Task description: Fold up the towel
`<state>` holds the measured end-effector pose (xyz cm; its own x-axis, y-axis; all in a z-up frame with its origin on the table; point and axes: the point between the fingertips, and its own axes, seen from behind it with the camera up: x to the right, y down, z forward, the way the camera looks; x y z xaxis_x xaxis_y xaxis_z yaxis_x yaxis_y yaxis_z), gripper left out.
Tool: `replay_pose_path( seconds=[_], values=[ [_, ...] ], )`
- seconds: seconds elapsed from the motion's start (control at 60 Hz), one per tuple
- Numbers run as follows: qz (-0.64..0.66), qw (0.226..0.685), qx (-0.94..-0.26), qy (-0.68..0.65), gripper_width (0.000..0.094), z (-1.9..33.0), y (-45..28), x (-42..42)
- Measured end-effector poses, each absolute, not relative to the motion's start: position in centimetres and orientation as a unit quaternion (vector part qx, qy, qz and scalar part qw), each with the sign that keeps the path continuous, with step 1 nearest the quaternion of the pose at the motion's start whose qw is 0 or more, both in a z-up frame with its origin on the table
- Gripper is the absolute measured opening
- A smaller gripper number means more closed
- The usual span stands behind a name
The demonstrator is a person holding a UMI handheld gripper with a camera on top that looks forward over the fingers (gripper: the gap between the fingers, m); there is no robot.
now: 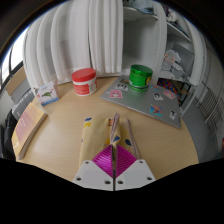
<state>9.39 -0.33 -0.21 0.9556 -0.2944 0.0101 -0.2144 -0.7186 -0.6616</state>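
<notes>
A beige towel (108,135) with small coloured dots lies bunched and narrow just ahead of the fingers, over the wooden table (70,150). My gripper (113,160) has its two magenta pads (98,160) pressed together, with the near end of the towel pinched between them. The part of the towel inside the fingers is hidden.
A red tub (84,80) and a green tub (141,76) stand at the far side of the table. A patterned grey mat (150,101) lies to the right. A small picture card (45,95) and a wooden board (27,131) are at the left. White curtains (95,35) hang behind.
</notes>
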Motion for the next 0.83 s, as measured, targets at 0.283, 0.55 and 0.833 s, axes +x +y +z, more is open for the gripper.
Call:
replay_pose_path(
  seconds=[0.283, 0.55, 0.833],
  values=[
    [-0.054, 0.342, -0.927, 0.146, 0.0254, 0.0, -0.9, 10.1],
    [-0.022, 0.388, -0.908, 0.156, 0.0834, 8.6, -7.5, 9.1],
    [0.005, 0.372, -0.908, 0.194, 0.0835, 11.6, -17.5, 11.3]
  ],
)
